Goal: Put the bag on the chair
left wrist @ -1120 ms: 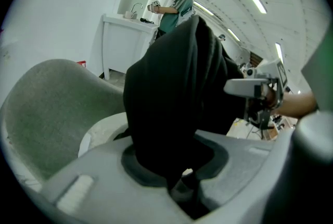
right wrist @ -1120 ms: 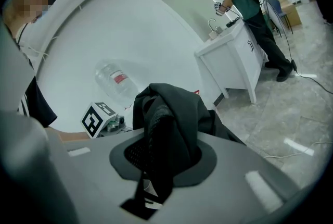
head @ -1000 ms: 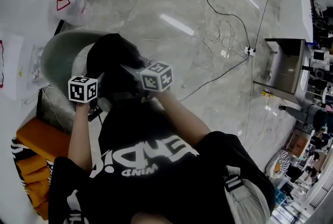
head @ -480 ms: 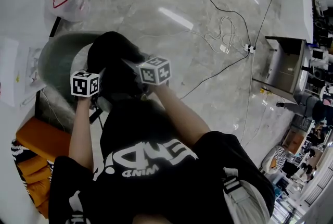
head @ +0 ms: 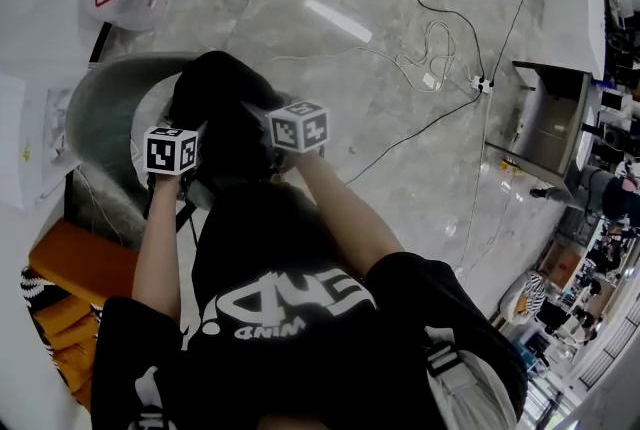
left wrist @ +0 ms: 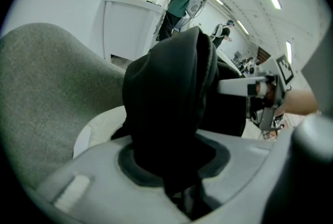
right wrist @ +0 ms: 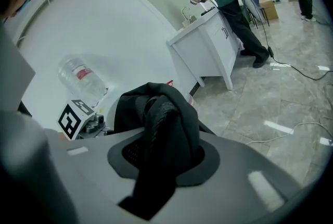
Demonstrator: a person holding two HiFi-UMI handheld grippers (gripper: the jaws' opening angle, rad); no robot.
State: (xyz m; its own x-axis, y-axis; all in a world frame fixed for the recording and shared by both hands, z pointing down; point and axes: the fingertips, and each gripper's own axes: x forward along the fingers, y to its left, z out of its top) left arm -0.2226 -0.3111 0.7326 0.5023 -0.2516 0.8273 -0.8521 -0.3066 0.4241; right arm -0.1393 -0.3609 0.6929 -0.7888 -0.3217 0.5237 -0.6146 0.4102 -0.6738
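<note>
My left tool [left wrist: 174, 168] and right tool [right wrist: 158, 165] each pinch top fabric of the black bag [head: 222, 103], jaws opening, apparently to release it onto the grey chair [head: 95, 118].

We find the black fabric bag [head: 224, 106] on the pale seat of the grey-green upholstered shell chair [head: 100, 116]. It stands bunched and upright, top folds gathered, just beside the chair's curved back.
</note>
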